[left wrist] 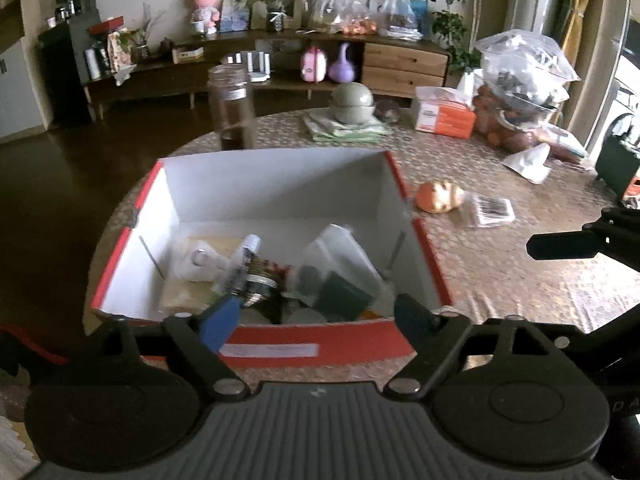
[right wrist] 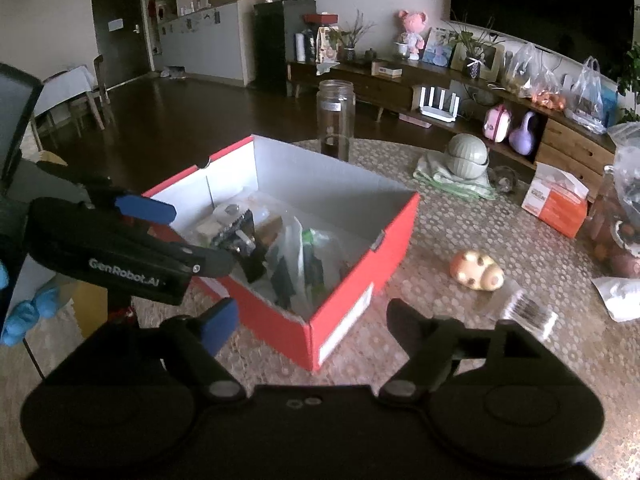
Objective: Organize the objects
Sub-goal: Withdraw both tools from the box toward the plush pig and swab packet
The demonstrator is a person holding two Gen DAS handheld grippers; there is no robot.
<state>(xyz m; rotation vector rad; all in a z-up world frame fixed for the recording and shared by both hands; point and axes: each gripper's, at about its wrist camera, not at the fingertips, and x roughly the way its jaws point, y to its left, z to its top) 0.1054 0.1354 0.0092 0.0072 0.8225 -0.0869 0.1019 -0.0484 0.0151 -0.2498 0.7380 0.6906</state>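
Round table (right wrist: 500, 360), red box (right wrist: 360, 264) nearly full; both claws, left gripper (left wrist: 316, 312) and right gripper (right wrist: 312, 320), gaping empty beside it. Easy to snag its rim.

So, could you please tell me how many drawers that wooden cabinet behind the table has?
2, stacked one above the other in the cabinet: the upper drawer and the lower drawer. The right wrist view shows the cabinet only at its edge, so more could be hidden.

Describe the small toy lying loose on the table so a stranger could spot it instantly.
Start at the red box on the round table. Just past its right side lies the toy: rounded, orange and cream with dark spots, unlike the flat barcoded packet beside it.
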